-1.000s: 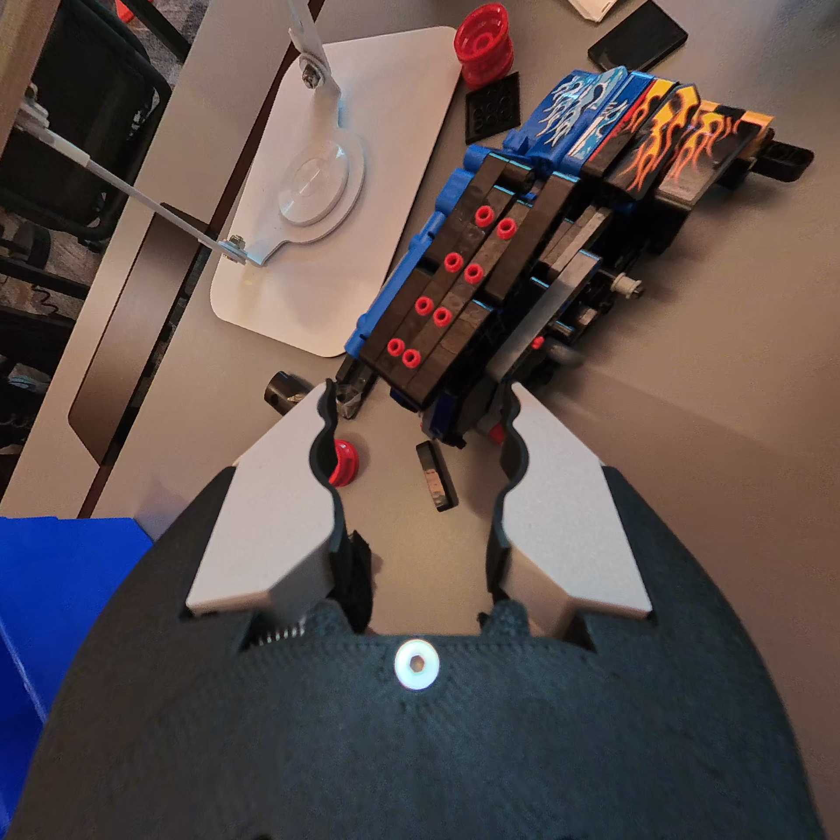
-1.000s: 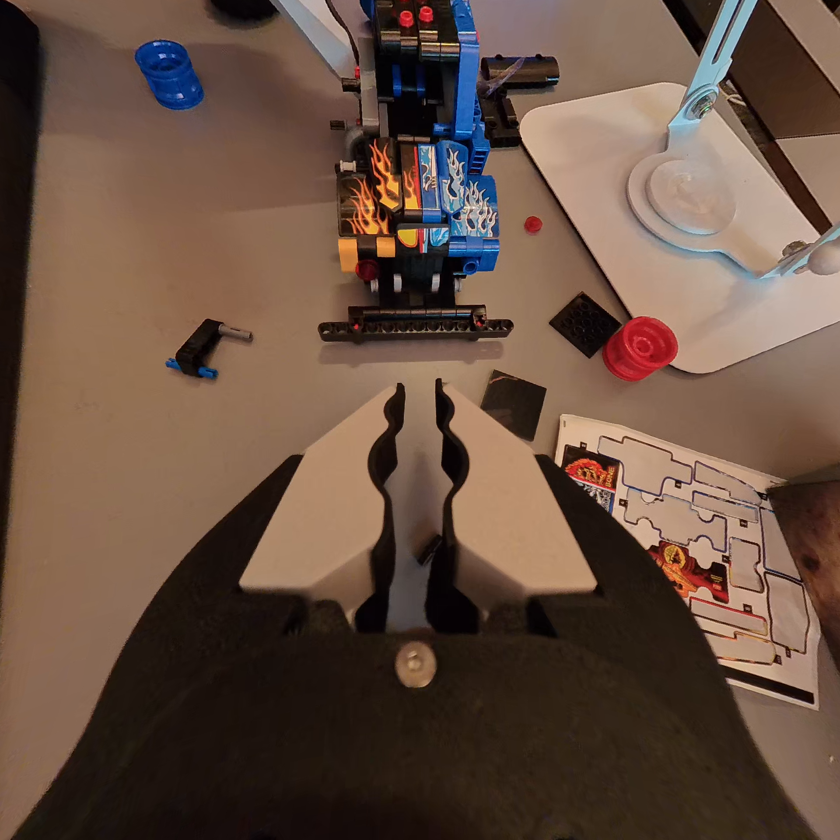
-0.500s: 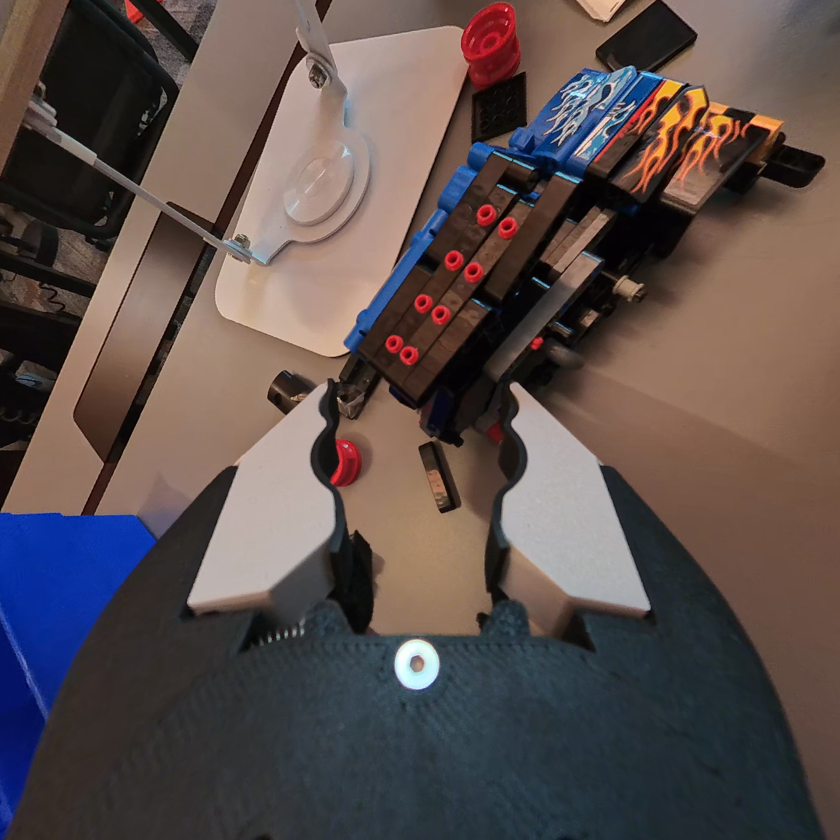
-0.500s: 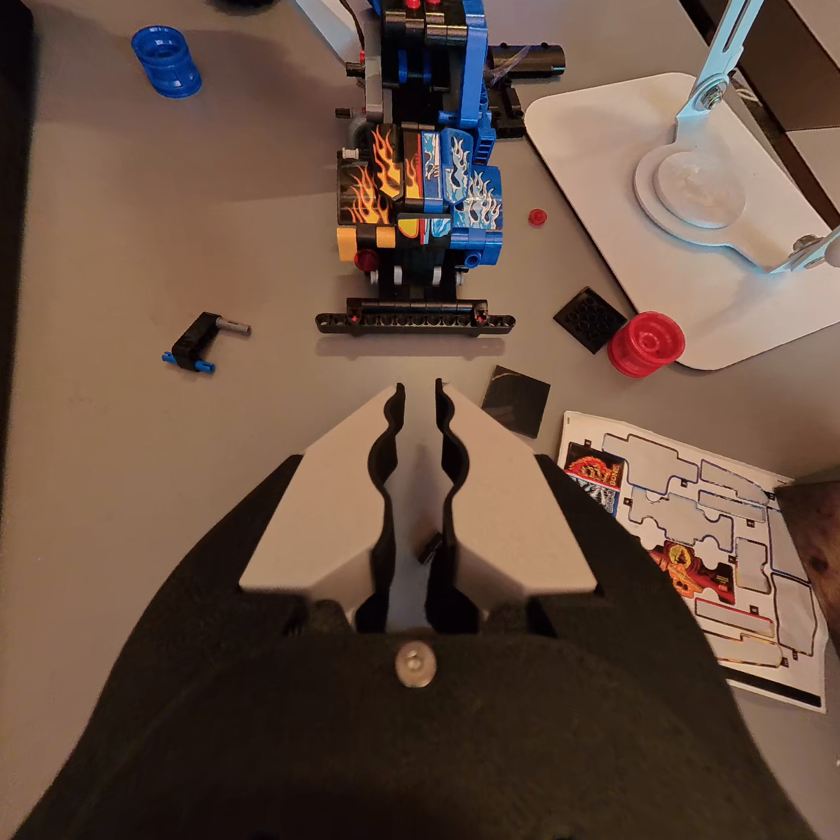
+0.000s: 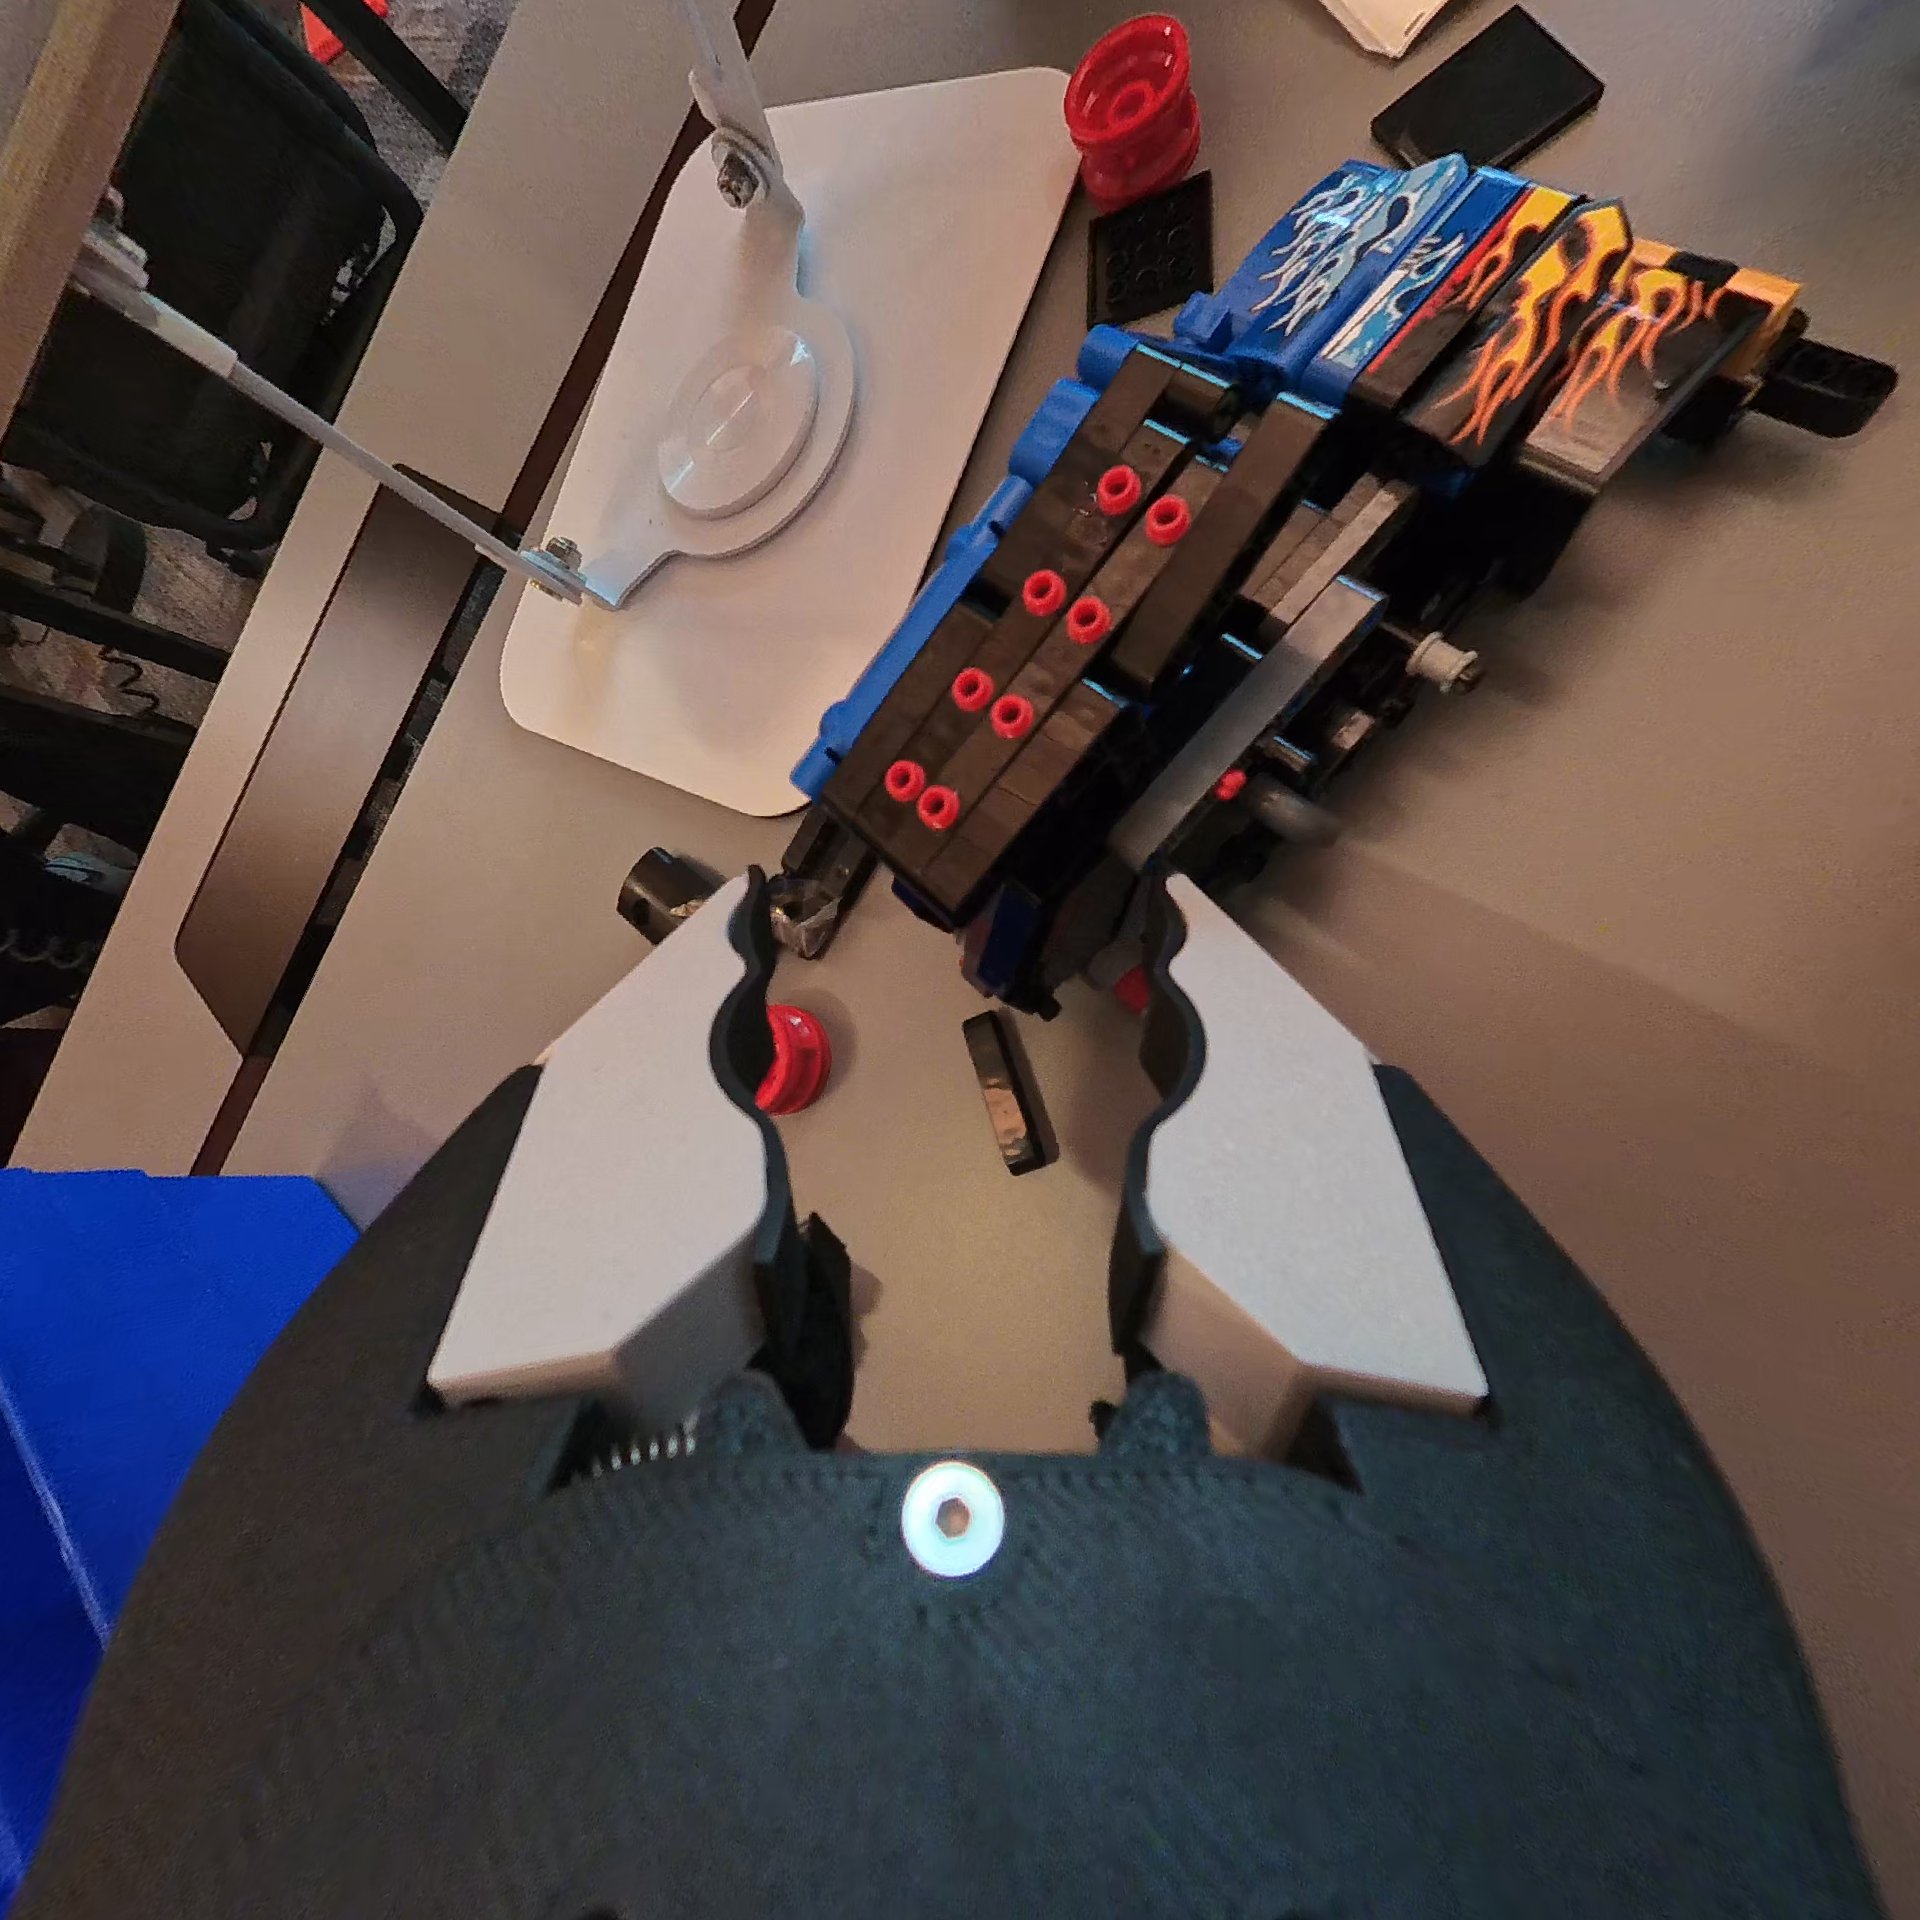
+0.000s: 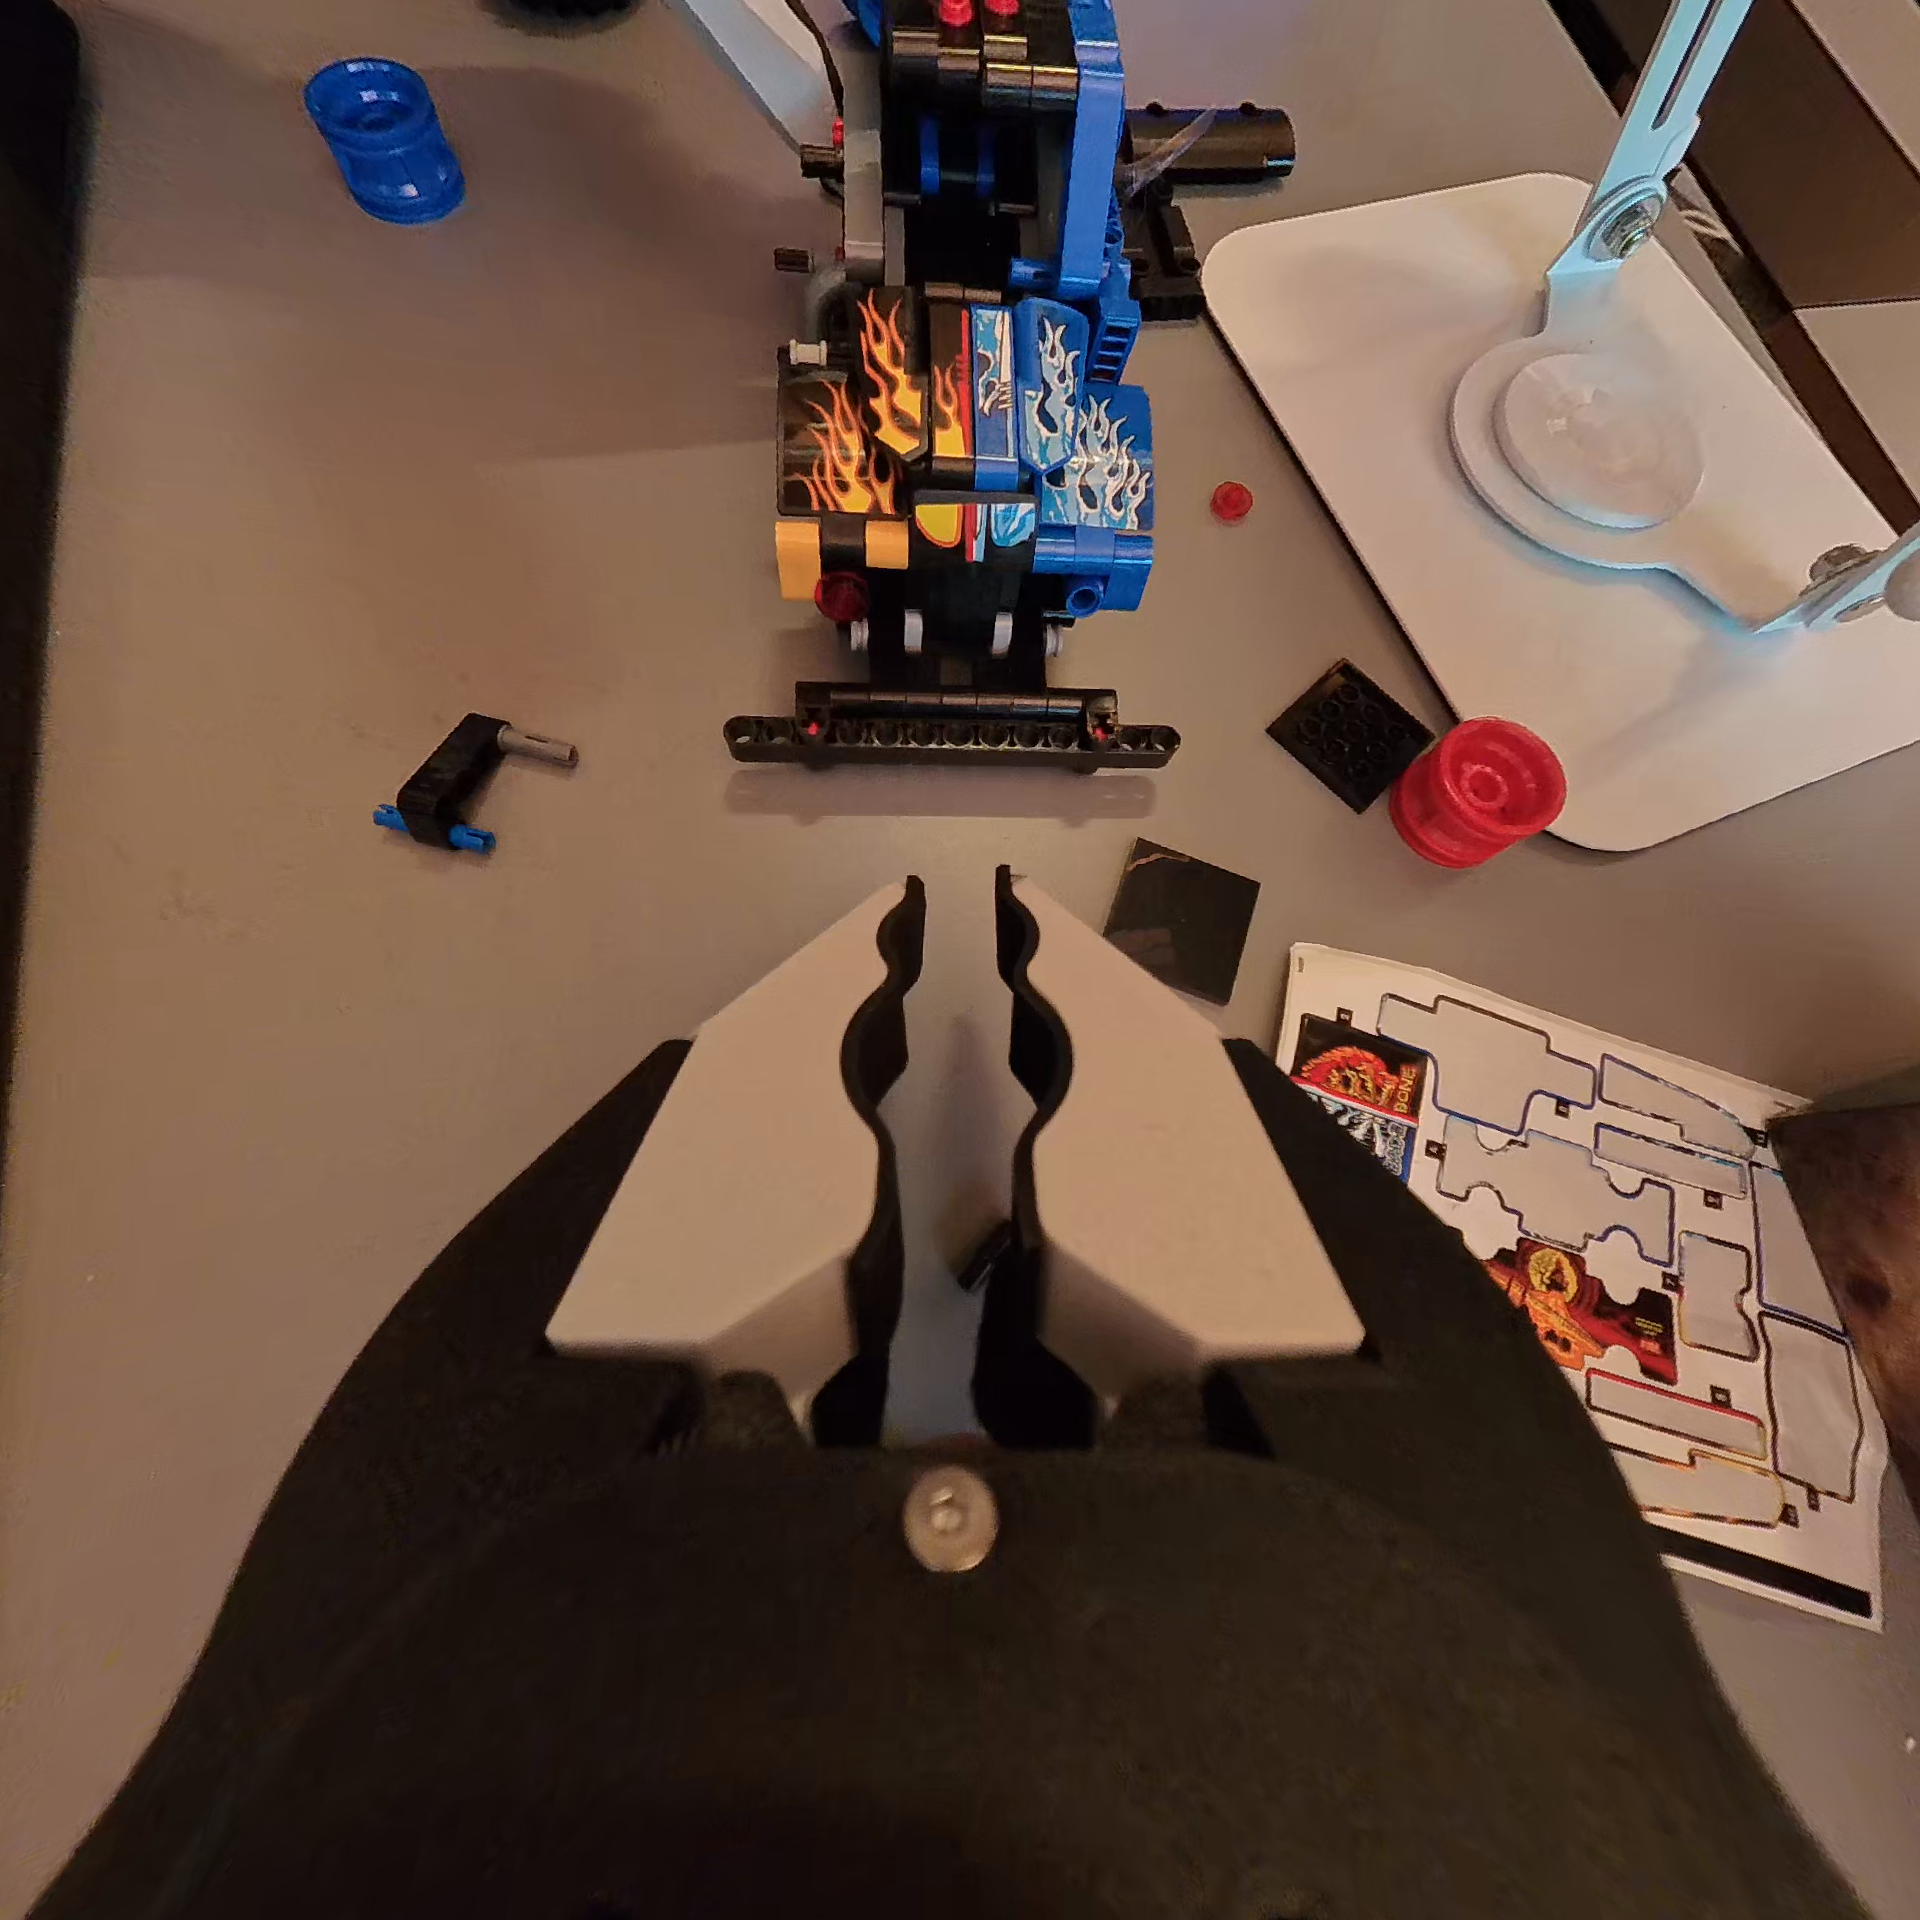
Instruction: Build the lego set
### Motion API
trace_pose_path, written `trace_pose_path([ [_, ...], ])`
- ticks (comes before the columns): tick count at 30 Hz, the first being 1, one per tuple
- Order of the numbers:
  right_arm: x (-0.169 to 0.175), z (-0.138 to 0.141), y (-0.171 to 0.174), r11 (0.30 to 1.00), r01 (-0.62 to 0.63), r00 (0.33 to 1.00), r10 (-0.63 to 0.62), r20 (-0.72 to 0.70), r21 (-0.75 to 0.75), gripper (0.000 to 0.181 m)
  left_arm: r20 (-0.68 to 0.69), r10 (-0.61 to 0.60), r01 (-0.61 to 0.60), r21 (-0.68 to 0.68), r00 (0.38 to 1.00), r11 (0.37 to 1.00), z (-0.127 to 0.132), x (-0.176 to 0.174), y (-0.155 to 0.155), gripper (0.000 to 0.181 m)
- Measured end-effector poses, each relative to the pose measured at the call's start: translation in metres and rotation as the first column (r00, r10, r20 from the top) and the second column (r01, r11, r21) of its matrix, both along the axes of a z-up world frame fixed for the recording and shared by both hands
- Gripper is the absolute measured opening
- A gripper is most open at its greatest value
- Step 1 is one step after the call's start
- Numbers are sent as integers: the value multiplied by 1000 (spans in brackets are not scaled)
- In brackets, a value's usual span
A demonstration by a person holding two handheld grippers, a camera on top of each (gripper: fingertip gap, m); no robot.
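Note:
The lego vehicle (image 5: 1143, 623) is black and blue, with red studs on top and flame panels at its far end, and it lies on the grey table. My left gripper (image 5: 956, 899) is open at its near end, with the right fingertip against the model. A small red hub (image 5: 798, 1055) and a small black plate (image 5: 1006, 1091) lie on the table between the fingers. My right gripper (image 6: 958, 883) faces the vehicle's flame front (image 6: 966, 447) and its black beam (image 6: 951, 732). Its jaws stand a narrow gap apart, with a small black piece (image 6: 985, 1252) deep between them.
A white stand base (image 5: 790, 416) (image 6: 1455, 468) is beside the model. A red wheel (image 6: 1475, 790), black square plate (image 6: 1351, 732), black tile (image 6: 1179, 920), sticker sheet (image 6: 1579, 1247), blue wheel (image 6: 384, 140), black connector (image 6: 457, 779) and red stud (image 6: 1231, 501) lie around. A blue bin (image 5: 125, 1403) stands at lower left. The grippers' ends are close to 20 cm from one another. The left gripper is farther from the red wheel (image 6: 1475, 790), some 20 cm, than the right, some 12 cm. The left camera catches it too, in the left wrist view (image 5: 1161, 72).
Both views drift only slightly. The left jaws stay open and the right jaws keep the same narrow gap, with the small black piece in the same place between them.

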State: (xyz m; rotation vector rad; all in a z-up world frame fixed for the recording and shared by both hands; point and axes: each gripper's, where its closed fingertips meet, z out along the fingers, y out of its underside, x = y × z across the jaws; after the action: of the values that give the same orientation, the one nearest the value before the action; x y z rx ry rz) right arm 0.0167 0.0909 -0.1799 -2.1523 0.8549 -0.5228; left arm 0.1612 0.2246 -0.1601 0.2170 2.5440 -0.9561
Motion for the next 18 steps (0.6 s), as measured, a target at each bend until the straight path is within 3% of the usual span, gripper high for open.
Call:
trace_pose_path([
  [14, 0, 1, 3, 1000, -6, 1000, 6, 3, -1, 12, 9, 4, -4, -38, 1000, 999, 9, 2, 3, 70],
  [18, -1, 1, 4, 1000, -8, 1000, 8, 5, -1, 12, 78, -31, 33, -23, 996, 999, 13, -3, 1, 68],
])
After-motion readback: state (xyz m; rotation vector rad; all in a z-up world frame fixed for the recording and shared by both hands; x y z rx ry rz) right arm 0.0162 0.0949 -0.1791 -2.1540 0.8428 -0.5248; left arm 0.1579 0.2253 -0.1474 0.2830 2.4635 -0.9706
